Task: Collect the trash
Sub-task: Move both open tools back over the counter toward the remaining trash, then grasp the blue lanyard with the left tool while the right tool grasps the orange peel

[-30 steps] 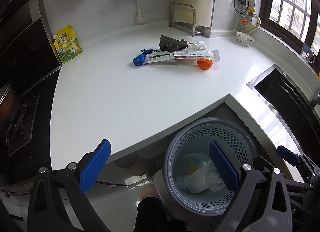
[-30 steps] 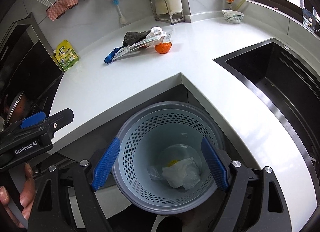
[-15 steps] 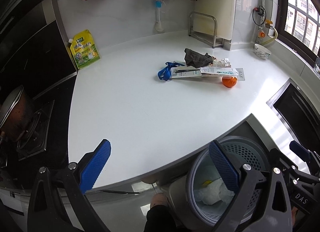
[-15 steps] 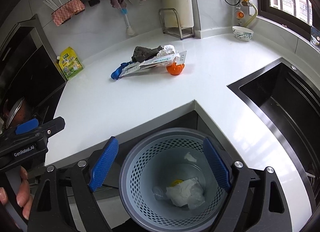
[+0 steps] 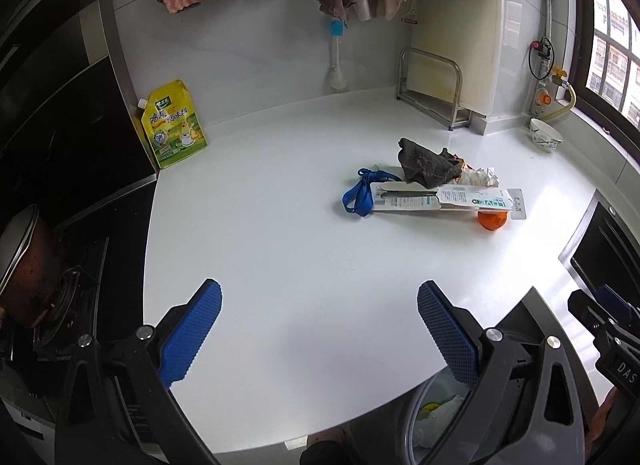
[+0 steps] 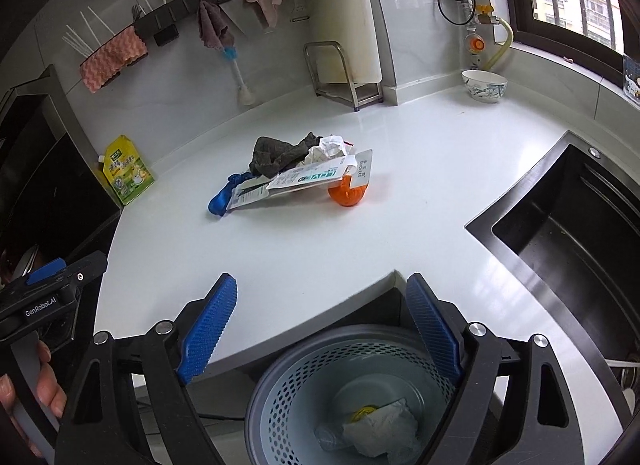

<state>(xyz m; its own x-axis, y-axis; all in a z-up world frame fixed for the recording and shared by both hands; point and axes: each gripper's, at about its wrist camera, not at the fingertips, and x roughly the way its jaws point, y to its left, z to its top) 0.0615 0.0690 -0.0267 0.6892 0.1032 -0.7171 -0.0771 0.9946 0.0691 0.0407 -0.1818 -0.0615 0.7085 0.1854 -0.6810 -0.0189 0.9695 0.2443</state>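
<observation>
One cluster of trash lies on the white countertop (image 5: 280,257), right of centre in the left wrist view and at centre in the right wrist view. Counted: one flat white printed package (image 5: 444,201), one crumpled dark grey cloth (image 5: 426,163), one blue strap (image 5: 358,195), one crumpled white paper wad (image 6: 330,147) and one orange round object (image 6: 347,192). The package's long axis runs left to right in the left wrist view, its right end resting on the orange object, its left end beside the strap. One perforated grey-blue plastic basket (image 6: 304,385) stands below the counter edge at lower centre, holding one white crumpled wad (image 6: 380,429). The left gripper (image 5: 318,331) and the right gripper (image 6: 322,325) both have jaws spread wide, holding nothing.
</observation>
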